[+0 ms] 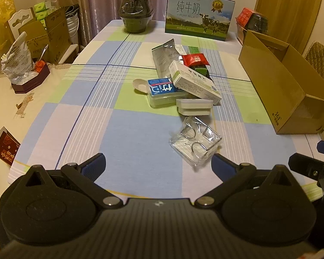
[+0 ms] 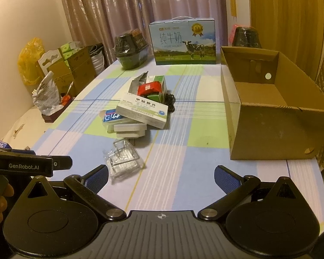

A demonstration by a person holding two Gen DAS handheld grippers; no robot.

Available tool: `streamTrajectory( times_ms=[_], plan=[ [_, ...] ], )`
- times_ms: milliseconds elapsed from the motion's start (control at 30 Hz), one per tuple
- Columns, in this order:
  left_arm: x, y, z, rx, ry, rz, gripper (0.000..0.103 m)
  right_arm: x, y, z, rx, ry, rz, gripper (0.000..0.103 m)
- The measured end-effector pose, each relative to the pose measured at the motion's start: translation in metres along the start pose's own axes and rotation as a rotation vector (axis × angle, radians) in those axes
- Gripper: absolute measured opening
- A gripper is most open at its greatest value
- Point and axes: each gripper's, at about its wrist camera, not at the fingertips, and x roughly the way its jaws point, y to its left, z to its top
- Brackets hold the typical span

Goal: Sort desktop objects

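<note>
**Both tools wide and empty, pile untouched**

Risks as we judge them: the clear plastic packet (image 1: 195,143) at lower centre looks slick and crinkly, so pads could slip or crush it. The white medicine box (image 1: 194,82) leans on the blue box (image 1: 163,88) in mid-frame; pulling either may topple the heap. The open cardboard box (image 2: 270,116) sits at the right, apart from the pile on the tabletop (image 1: 118,129).

Left tool (image 1: 158,165): fingers fully apart, holding nothing, touching nothing. Right tool (image 2: 161,177): likewise spread, empty.
</note>
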Motion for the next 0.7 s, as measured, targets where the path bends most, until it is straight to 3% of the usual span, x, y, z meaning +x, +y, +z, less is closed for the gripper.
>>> streamTrajectory(
  times_ms=[700],
  plan=[
    [0.0019,0.0016,-0.0014,-0.014,-0.003,-0.006,0.102,0.0010,0.0038,0.0013,-0.013,0.009,0.008,0.101]
  ],
)
